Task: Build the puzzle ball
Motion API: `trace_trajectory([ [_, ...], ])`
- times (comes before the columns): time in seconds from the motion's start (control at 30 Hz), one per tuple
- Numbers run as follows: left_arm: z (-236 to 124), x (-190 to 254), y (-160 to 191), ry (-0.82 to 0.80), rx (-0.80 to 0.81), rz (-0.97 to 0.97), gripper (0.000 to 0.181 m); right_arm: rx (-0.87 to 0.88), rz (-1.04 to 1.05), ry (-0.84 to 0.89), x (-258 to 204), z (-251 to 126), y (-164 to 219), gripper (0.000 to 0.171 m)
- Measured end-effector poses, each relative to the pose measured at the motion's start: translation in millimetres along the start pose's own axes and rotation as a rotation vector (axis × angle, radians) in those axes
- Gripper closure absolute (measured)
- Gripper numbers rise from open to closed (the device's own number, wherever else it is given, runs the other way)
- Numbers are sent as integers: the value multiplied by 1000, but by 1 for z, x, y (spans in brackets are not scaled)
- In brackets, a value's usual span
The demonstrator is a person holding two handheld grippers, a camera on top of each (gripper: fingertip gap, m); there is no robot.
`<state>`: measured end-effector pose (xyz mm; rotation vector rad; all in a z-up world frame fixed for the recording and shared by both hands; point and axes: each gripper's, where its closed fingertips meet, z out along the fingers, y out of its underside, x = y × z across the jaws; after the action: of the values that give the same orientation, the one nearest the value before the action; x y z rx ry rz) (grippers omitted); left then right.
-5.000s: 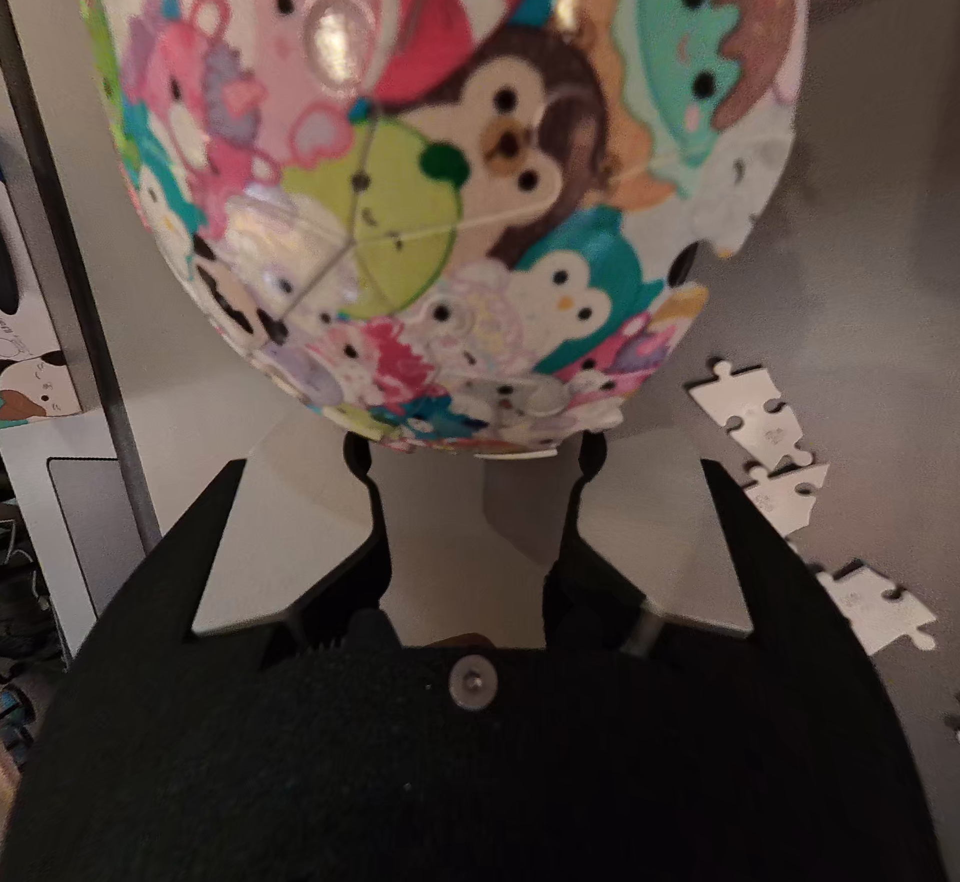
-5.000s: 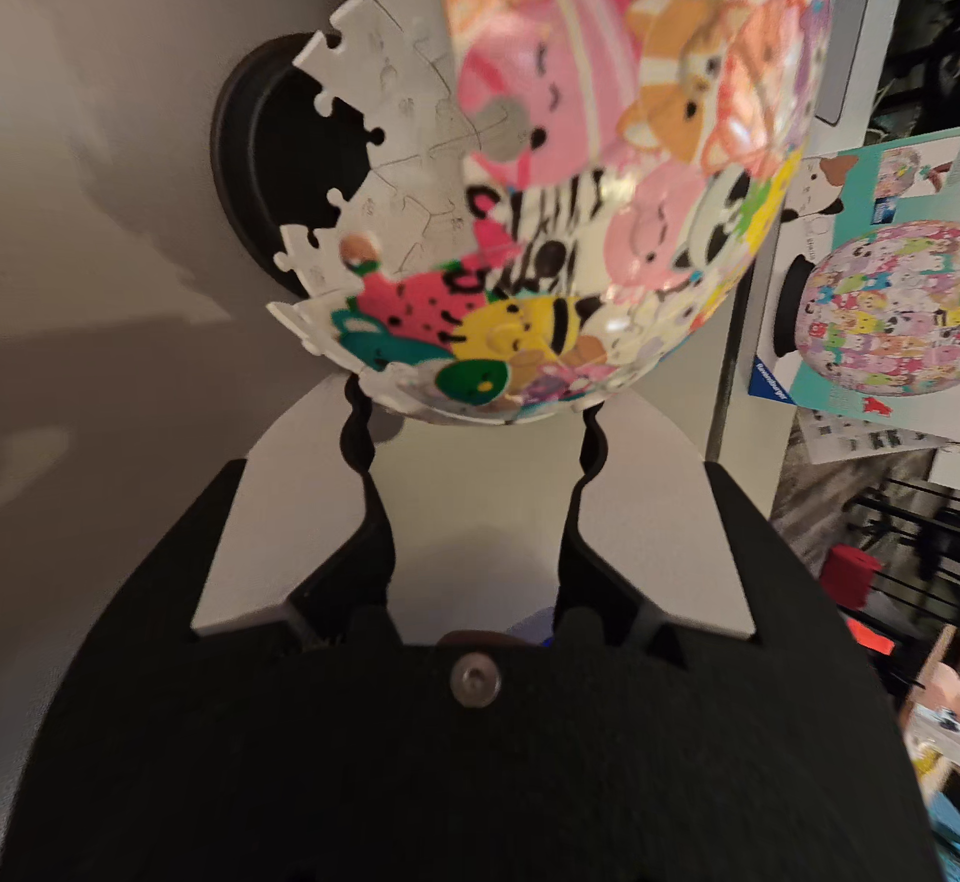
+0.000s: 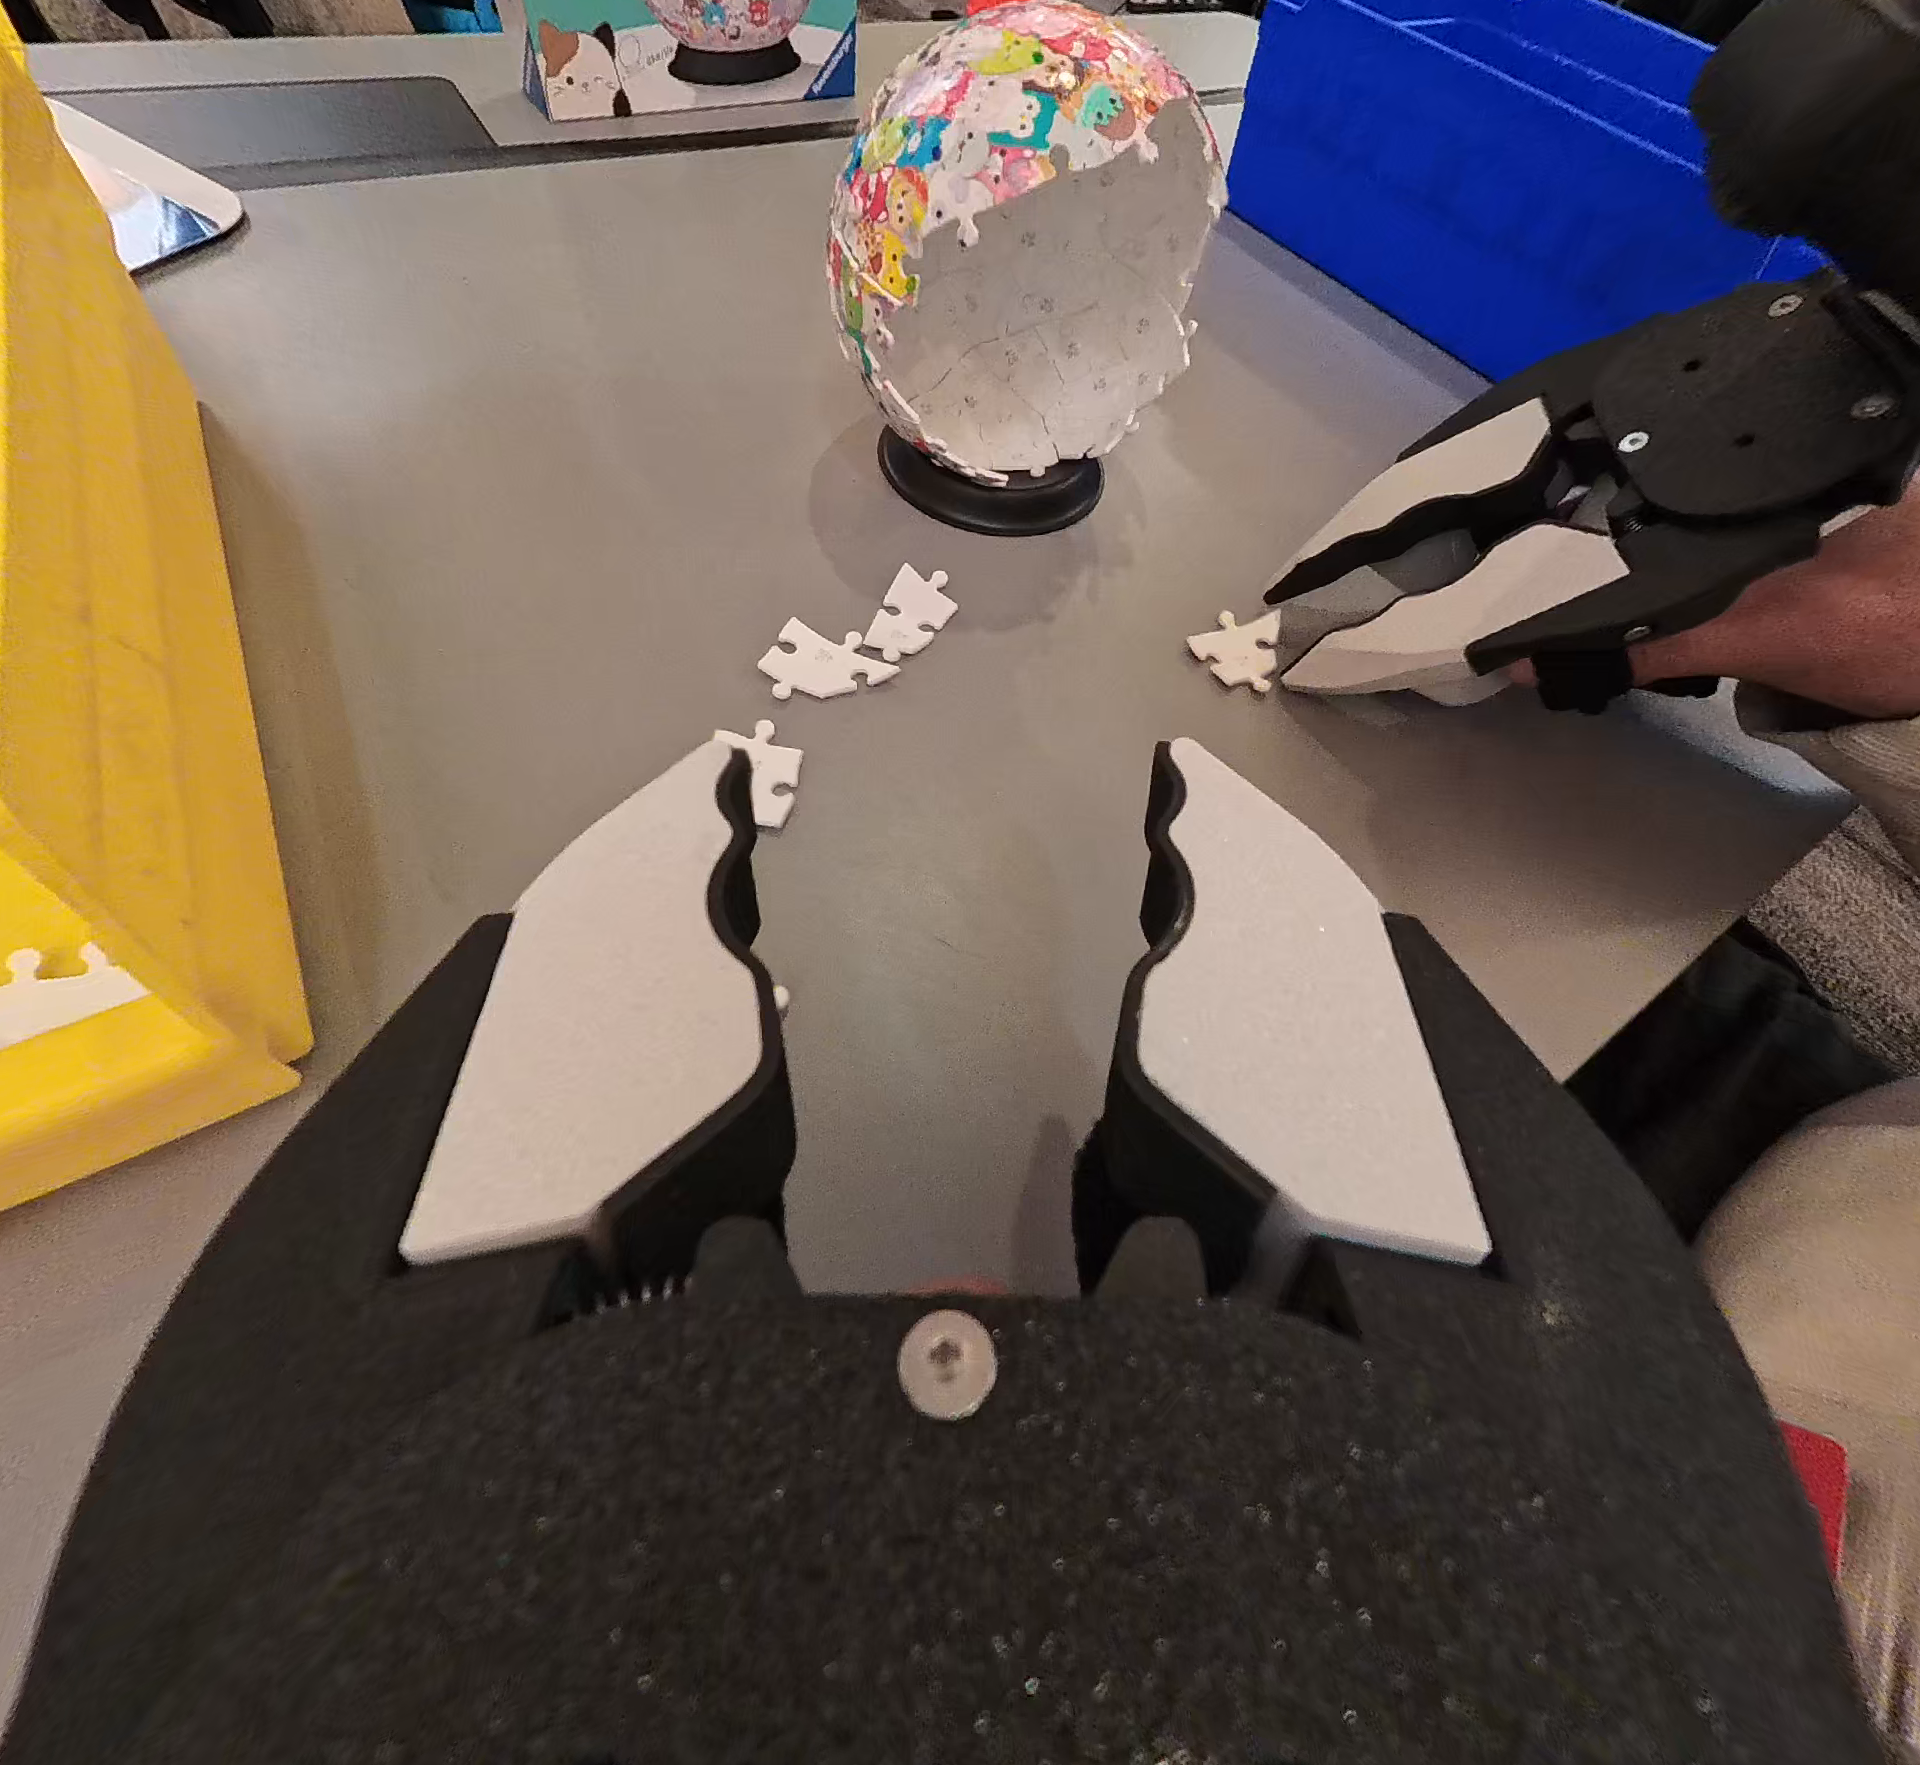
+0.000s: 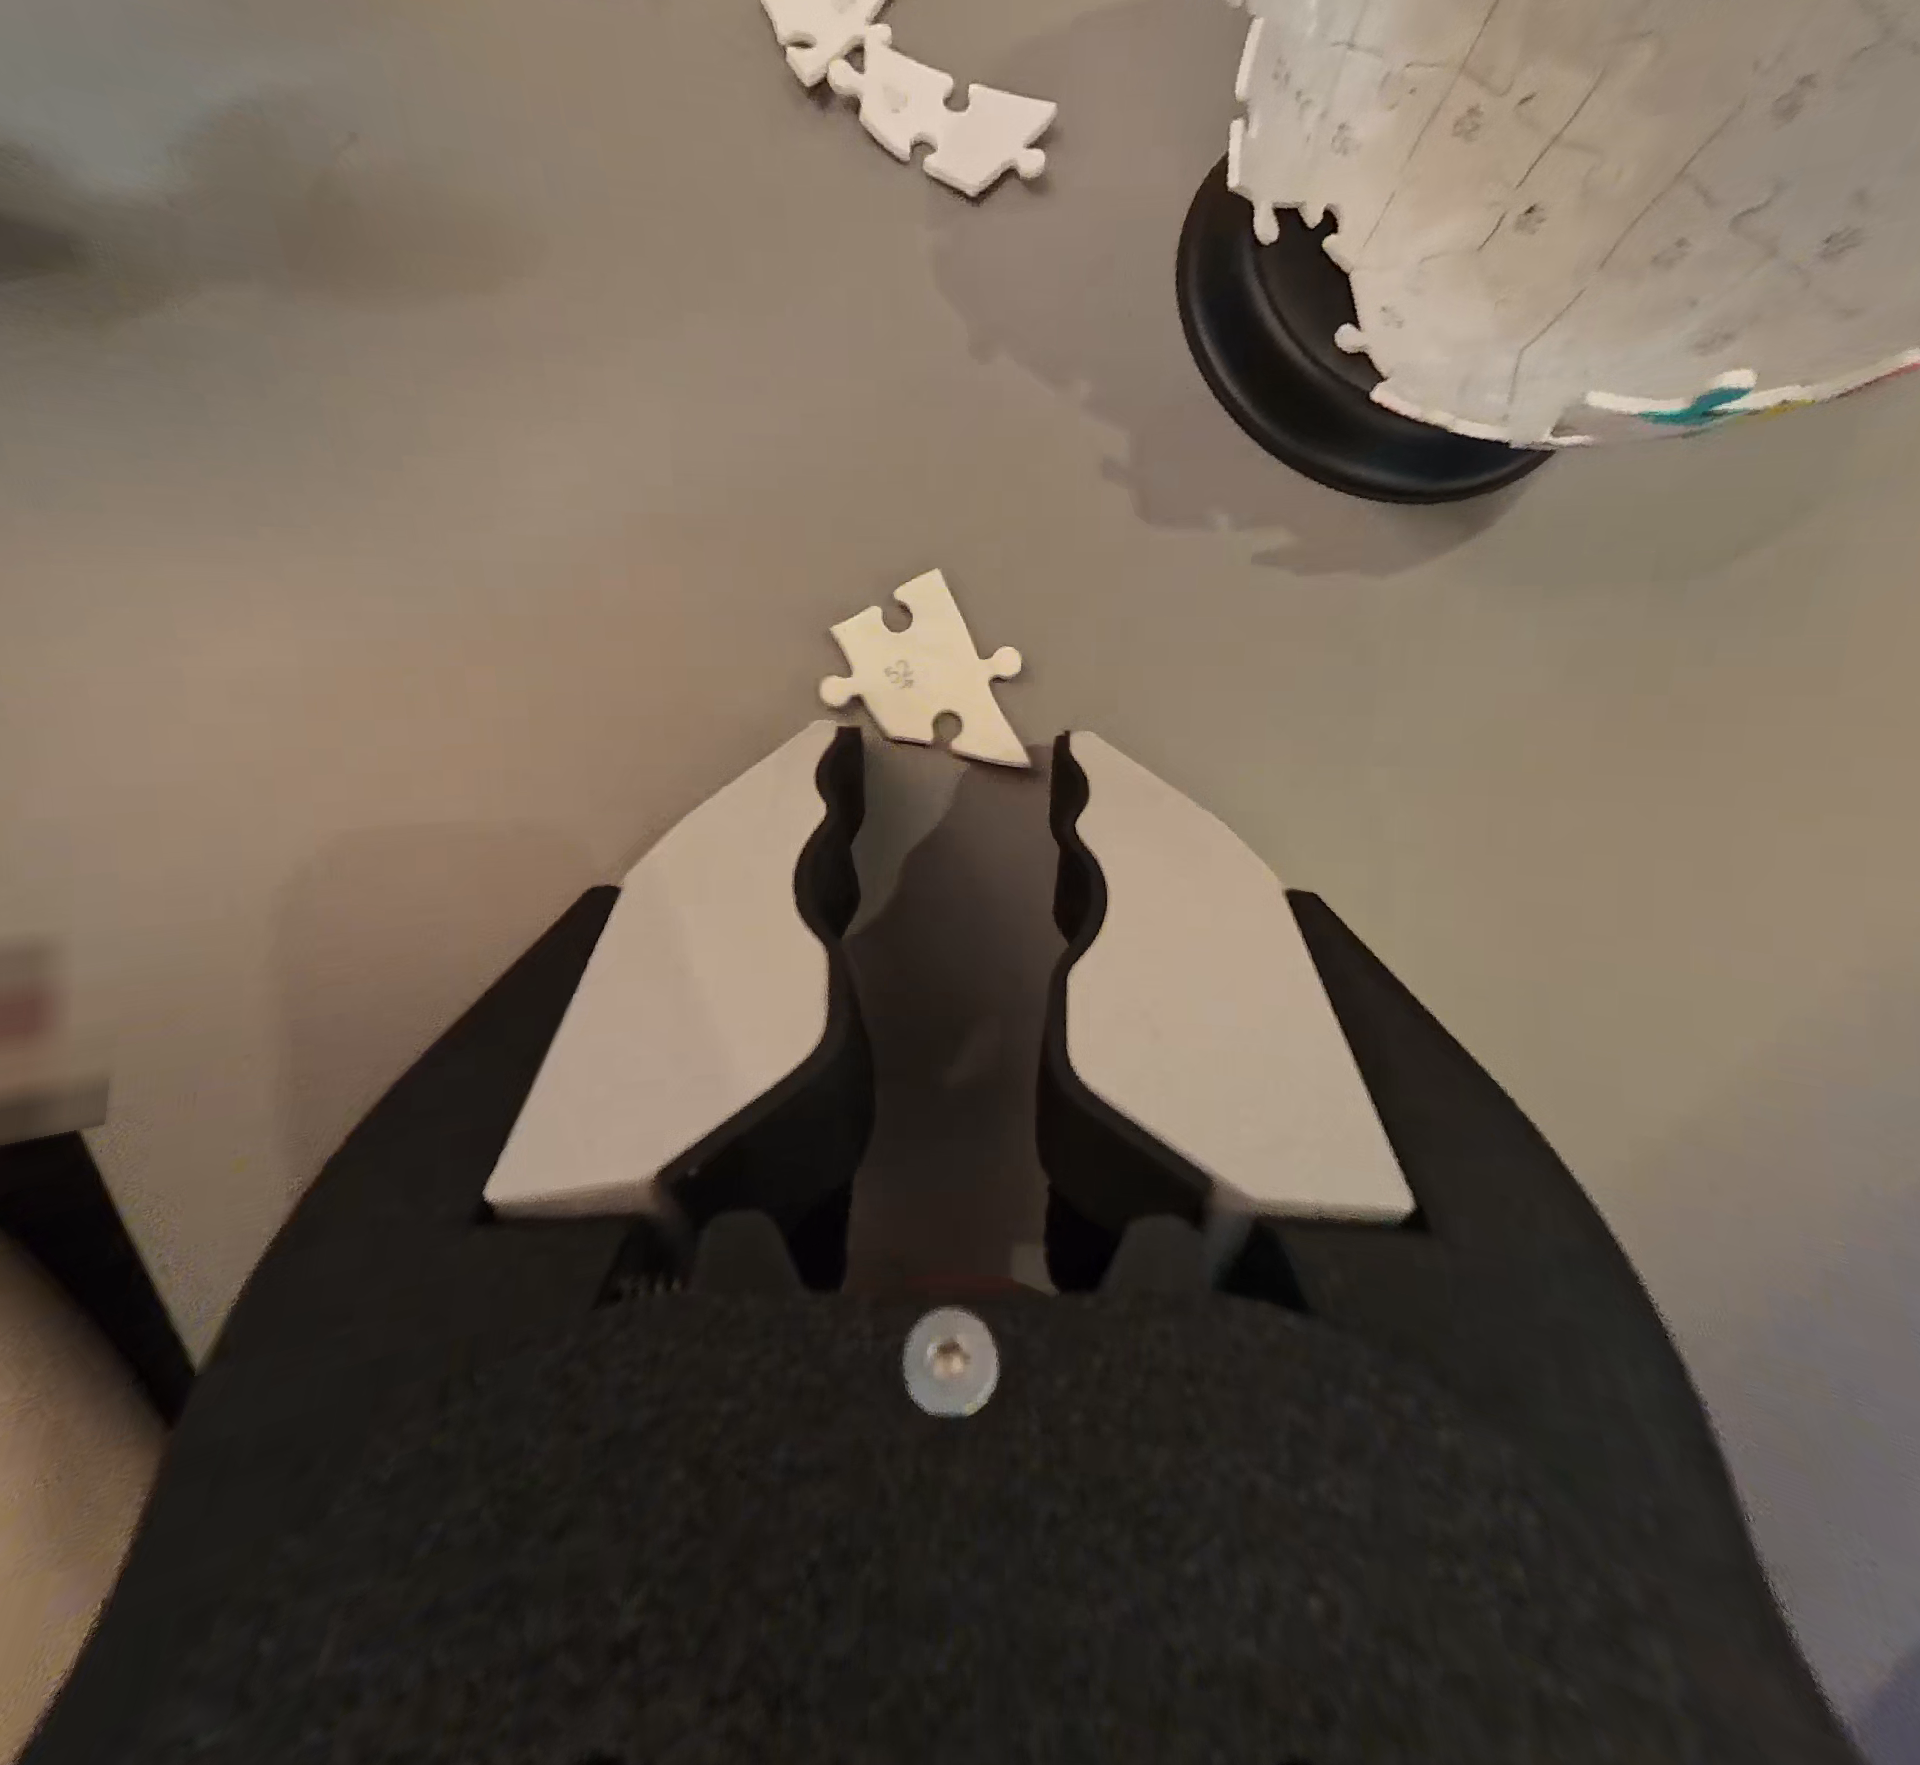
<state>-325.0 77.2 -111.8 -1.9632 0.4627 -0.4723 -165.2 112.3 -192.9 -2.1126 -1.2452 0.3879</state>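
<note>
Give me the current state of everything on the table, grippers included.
Puzzle ball: unfinished, open gap facing the camera, seated on its stand.
Black stand: flat on the table, carrying the ball.
Single loose piece: blank side up, just ahead of the right gripper's tips, not gripped.
Other loose pieces: blank side up, scattered.
Left gripper: open, empty.
Right gripper: open, empty.
Blue bin: upright.

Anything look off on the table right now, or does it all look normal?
Nothing damaged. The puzzle ball sits on its black stand with one side open, unfinished. Loose pieces lie white side up; one piece lies just ahead of the right tongs.
</note>
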Motion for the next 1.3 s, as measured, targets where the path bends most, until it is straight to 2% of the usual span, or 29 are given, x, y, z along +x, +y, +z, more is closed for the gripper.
trace_trajectory([
  [0.13,-2,-1,-4,7,20,1,110,0,6,-10,3,1,1,138],
  [0.27,-4,-2,-8,15,41,1,110,2,11,-7,5,2,0,146],
  [0.47,-6,-6,-10,27,58,-39,111,4,13,23,14,5,-2,146],
  [0.7,-7,-11,-10,17,59,-49,111,0,-7,-41,-4,2,-3,145],
  [0.93,-8,-9,-9,11,52,-26,111,22,-16,-8,2,-3,-7,143],
  [1.13,-9,-8,-9,8,53,-22,111,-6,27,-75,-10,3,-3,141],
  [1.3,-10,-8,-9,12,54,-25,111,36,19,-98,-19,-3,-11,142],
])
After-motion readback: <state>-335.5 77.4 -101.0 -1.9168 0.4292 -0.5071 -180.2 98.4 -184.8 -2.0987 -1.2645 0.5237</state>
